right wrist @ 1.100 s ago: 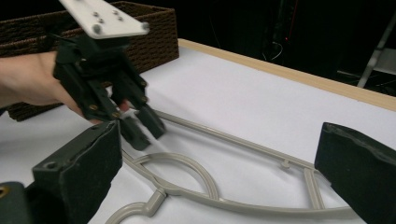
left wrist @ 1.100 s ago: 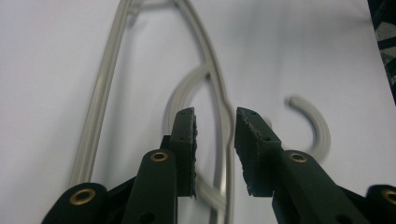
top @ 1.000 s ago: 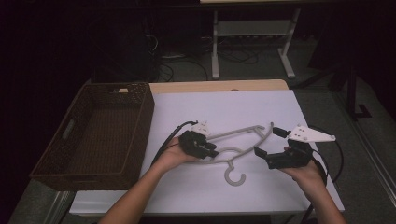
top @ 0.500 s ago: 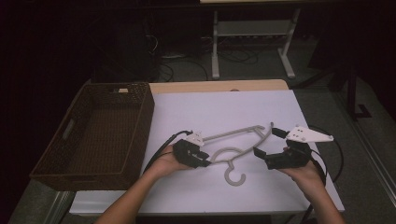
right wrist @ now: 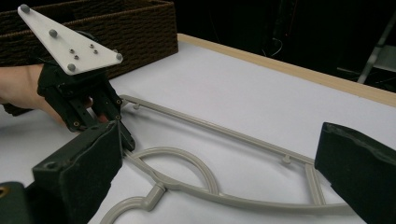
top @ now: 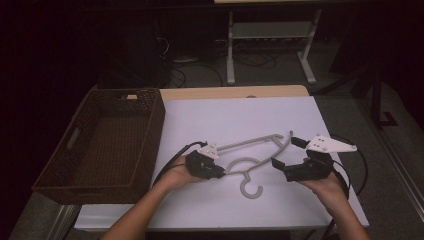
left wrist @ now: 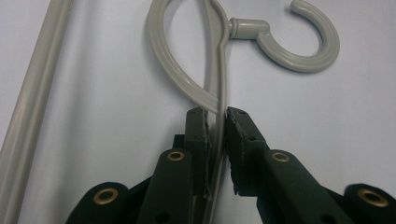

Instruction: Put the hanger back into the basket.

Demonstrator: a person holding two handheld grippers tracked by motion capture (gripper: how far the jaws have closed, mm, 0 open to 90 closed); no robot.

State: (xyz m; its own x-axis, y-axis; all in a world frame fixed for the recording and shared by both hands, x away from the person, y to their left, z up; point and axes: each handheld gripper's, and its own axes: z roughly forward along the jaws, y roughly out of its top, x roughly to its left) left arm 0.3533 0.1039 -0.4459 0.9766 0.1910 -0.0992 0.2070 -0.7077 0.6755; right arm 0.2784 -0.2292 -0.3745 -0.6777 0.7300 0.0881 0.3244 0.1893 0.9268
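A grey plastic hanger (top: 250,142) lies flat on the white table, its hook (top: 252,192) pointing toward me. My left gripper (top: 220,172) has just been closing. Its jaws now pinch the hanger's lower arm (left wrist: 219,70) just short of the hook (left wrist: 299,60), with the thin bar filling the gap between the pads. My right gripper (top: 286,152) stands open at the hanger's right end, its two jaws spread wide on either side of the hanger's corner (right wrist: 252,143) without touching it. The right gripper view also shows the left gripper (right wrist: 122,137) at the hanger's far end.
A dark wicker basket (top: 115,95) stands at the table's left side, close to my left hand. The white sheet (top: 240,115) stretches beyond the hanger to a wooden back edge. A metal stand (top: 270,35) and cables sit on the floor behind.
My left gripper slid a little toward me along the hanger and its jaws came together on the lower arm. The right gripper stayed put and open.
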